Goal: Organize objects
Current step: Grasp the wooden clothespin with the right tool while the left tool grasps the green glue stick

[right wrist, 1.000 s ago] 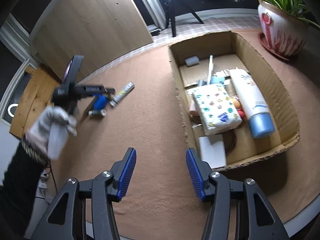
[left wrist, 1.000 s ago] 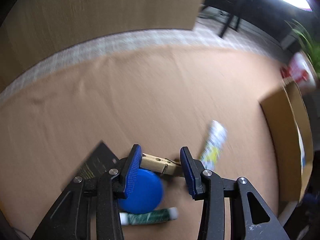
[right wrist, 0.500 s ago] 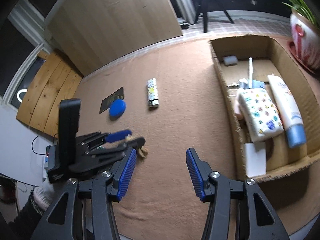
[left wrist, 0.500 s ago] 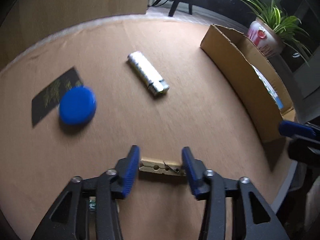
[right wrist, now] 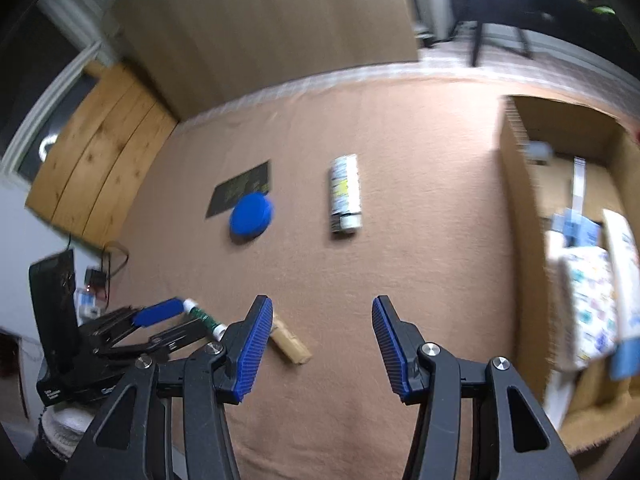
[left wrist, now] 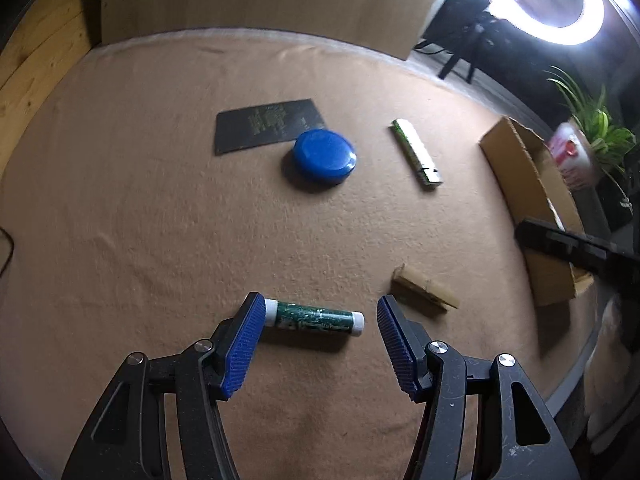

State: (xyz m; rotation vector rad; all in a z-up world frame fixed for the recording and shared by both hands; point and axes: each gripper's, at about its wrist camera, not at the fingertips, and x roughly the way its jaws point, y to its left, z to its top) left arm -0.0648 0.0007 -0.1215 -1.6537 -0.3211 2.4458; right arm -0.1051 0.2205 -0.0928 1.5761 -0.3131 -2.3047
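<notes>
The left tool (left wrist: 320,320) stands open around the green tube (left wrist: 316,317) lying on the desk (left wrist: 120,200). Likely light, stiff and prone to rolling, the tube is best pinched mid-barrel. The right tool (right wrist: 322,334) hangs open, empty.

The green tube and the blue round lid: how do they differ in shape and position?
The green tube is a slim cylinder with white ends; the blue round lid is a flat disc. The tube lies between the open fingers of the left hand-held gripper; the lid lies farther away, beside a black card. Both rest on the brown cloth.
</notes>
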